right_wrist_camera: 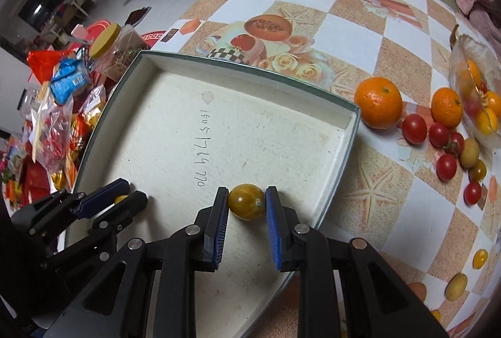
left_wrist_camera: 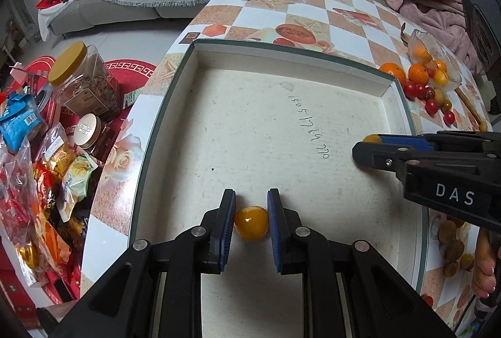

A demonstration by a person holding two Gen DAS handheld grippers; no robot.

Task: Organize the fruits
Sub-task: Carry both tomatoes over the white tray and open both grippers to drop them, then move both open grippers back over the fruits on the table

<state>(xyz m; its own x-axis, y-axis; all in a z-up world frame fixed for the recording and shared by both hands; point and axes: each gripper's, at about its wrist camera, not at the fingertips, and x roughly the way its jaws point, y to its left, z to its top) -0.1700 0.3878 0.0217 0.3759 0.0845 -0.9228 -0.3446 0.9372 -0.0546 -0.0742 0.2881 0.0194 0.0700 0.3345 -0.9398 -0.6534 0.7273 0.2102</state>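
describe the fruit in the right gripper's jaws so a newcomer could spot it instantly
Start at the big shallow white tray with green rim on the checkered table. Near its right edge, the right gripper has a small round tomato between its jaws. It is dull yellow-brown with greenish streaks, unlike the brighter yellow one at the left gripper.

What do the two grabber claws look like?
Both the left gripper and the right gripper are black plastic, with angular linked arms joined by round silver pins. Each has two flat fingers lined with ridged blue pads. Seen from the left wrist, the right gripper shows white letters "DAS" on its side. No cables or sleeves show.
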